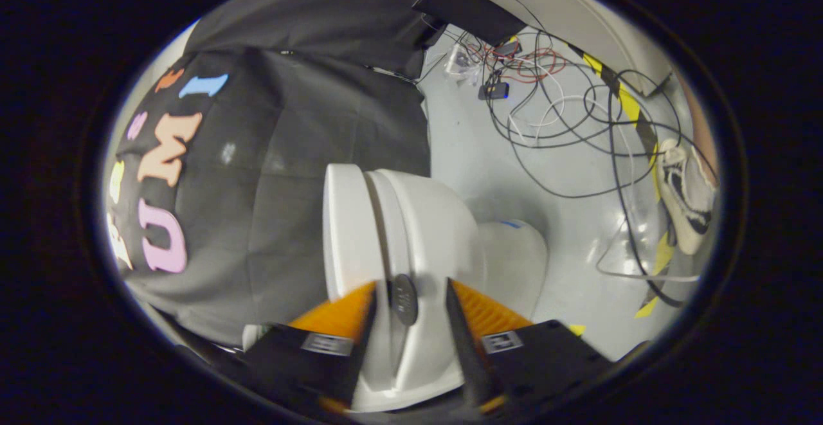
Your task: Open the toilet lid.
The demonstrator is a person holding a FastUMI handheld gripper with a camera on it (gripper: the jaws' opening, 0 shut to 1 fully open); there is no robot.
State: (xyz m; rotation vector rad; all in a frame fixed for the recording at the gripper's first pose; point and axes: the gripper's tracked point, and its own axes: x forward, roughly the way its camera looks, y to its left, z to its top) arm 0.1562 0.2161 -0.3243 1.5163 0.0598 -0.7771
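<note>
Between my jaws (411,312), at twelve o'clock and close in, sits the toilet lid (350,232), its edge running away from me beside the seat (418,232), with a small oval bumper (405,299) showing in the gap. My jaws stand open, one finger to each side of that edge, and I cannot tell whether either pad touches it; nothing is clamped. The view is rolled on its side, so the bowl's pedestal (514,264) juts toward three o'clock over the pale floor (463,148). Loose cables (559,110) sprawl at one to two o'clock, a shoe (685,200) lies at three, and black cloth (289,155) hangs at nine to eleven. The risk, as I judge it: closing now may pinch lid and seat together, so both lift. The glossy edge could also slip free if my bite is shallow.
</note>
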